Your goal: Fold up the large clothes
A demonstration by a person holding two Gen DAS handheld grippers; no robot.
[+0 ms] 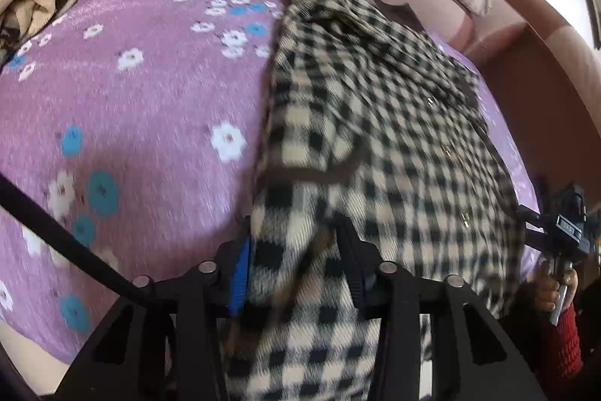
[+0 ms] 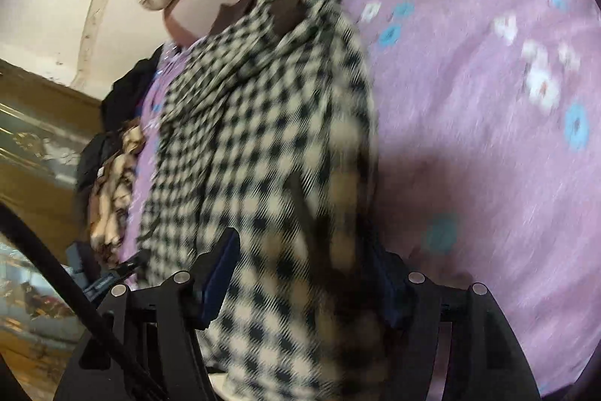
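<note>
The checked coat (image 1: 375,123), black and cream with dark brown trim, lies lengthwise on the bed (image 1: 131,108), over its purple flowered cover. Its near end runs up into both tools. The left tool (image 1: 296,269) has that hem between its fingers, and the pads look closed on the cloth. The right tool (image 2: 311,273) stands wide with thick cloth filling the gap; through the blur I cannot tell whether it grips.

The step in hand appears to be laying the coat out flat. The next move calls for smoothing it and bringing one side over the middle.

No brand, label or writing can be read; a small plate on the right tool, seen from the left wrist, is too blurred.
</note>
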